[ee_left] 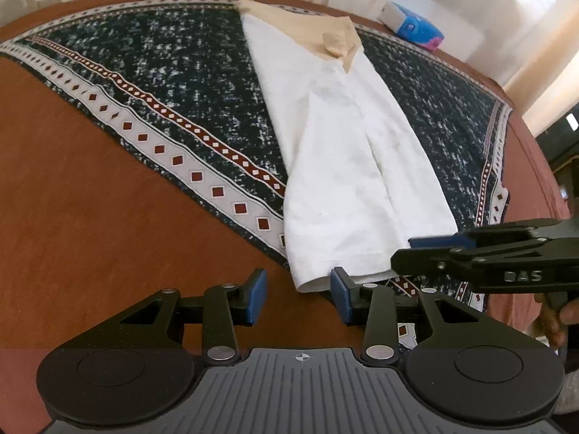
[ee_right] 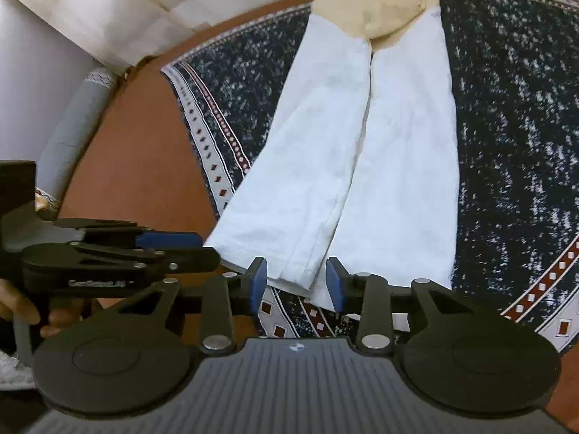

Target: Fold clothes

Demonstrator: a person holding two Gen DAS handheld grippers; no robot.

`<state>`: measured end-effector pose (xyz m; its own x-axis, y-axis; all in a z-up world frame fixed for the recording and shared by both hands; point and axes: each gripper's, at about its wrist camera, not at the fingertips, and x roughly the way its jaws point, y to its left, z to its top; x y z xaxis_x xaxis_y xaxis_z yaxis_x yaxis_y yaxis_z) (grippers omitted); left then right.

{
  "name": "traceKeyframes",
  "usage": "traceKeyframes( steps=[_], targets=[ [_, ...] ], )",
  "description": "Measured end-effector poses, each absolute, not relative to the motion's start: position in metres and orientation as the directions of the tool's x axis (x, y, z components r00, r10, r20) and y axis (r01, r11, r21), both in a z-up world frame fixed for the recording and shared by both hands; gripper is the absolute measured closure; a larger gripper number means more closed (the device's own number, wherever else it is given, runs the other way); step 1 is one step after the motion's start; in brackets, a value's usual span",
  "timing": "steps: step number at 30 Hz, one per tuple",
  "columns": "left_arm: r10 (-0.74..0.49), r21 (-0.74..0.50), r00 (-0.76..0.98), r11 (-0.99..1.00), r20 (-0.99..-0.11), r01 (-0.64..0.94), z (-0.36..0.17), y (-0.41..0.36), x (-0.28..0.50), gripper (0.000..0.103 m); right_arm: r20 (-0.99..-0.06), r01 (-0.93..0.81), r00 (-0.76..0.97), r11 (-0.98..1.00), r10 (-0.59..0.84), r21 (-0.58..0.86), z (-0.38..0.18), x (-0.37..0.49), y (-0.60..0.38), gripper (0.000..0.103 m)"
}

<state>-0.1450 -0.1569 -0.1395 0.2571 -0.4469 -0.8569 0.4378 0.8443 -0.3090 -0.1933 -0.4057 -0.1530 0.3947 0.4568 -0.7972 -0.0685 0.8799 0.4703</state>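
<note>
A white garment (ee_left: 343, 152) with a beige top part (ee_left: 315, 29), folded lengthwise, lies flat on a dark speckled cloth (ee_left: 163, 68). My left gripper (ee_left: 299, 294) is open at the garment's near hem, its corner just between the blue pads. My right gripper (ee_left: 416, 251) reaches in from the right at the hem's other corner. In the right wrist view the garment (ee_right: 380, 162) runs away from me. The right gripper (ee_right: 296, 284) is open, with the hem's middle between its pads and not pinched. The left gripper (ee_right: 195, 249) sits side-on at the hem's left corner.
The patterned cloth covers a brown table (ee_left: 72, 235) with a bare margin on the near side. A blue and pink packet (ee_left: 412, 27) lies at the far edge. A grey roll (ee_right: 72, 126) stands left of the table. A person's hand (ee_right: 21, 311) holds the left gripper.
</note>
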Motion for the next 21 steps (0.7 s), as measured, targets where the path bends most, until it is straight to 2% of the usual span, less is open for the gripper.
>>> traceKeyframes(
  steps=[1, 2, 8, 15, 21],
  targets=[
    [-0.448, -0.310, 0.258, 0.844, -0.856, 0.437, -0.138, -0.156, -0.145, 0.048, -0.798, -0.068, 0.385, 0.877, 0.464, 0.476, -0.155, -0.192, -0.405, 0.095],
    [-0.449, -0.311, 0.260, 0.844, -0.855, 0.437, -0.137, -0.156, -0.145, 0.048, -0.794, -0.072, 0.386, 0.874, 0.469, 0.481, -0.152, -0.192, -0.405, 0.097],
    [-0.479, -0.341, 0.287, 0.842, -0.830, 0.418, -0.127, -0.153, -0.137, 0.046, -0.765, -0.083, 0.439, 0.869, 0.472, 0.488, -0.120, -0.206, -0.420, 0.097],
    [-0.488, -0.367, 0.297, 0.849, -0.821, 0.380, -0.138, -0.165, -0.107, 0.045, -0.828, -0.028, 0.364, 0.894, 0.427, 0.448, -0.147, -0.207, -0.432, 0.097],
    [-0.518, -0.427, 0.242, 0.837, -0.820, 0.343, -0.154, -0.178, -0.080, 0.046, -0.831, -0.022, 0.355, 0.893, 0.428, 0.450, -0.157, -0.206, -0.433, 0.097]
  ],
)
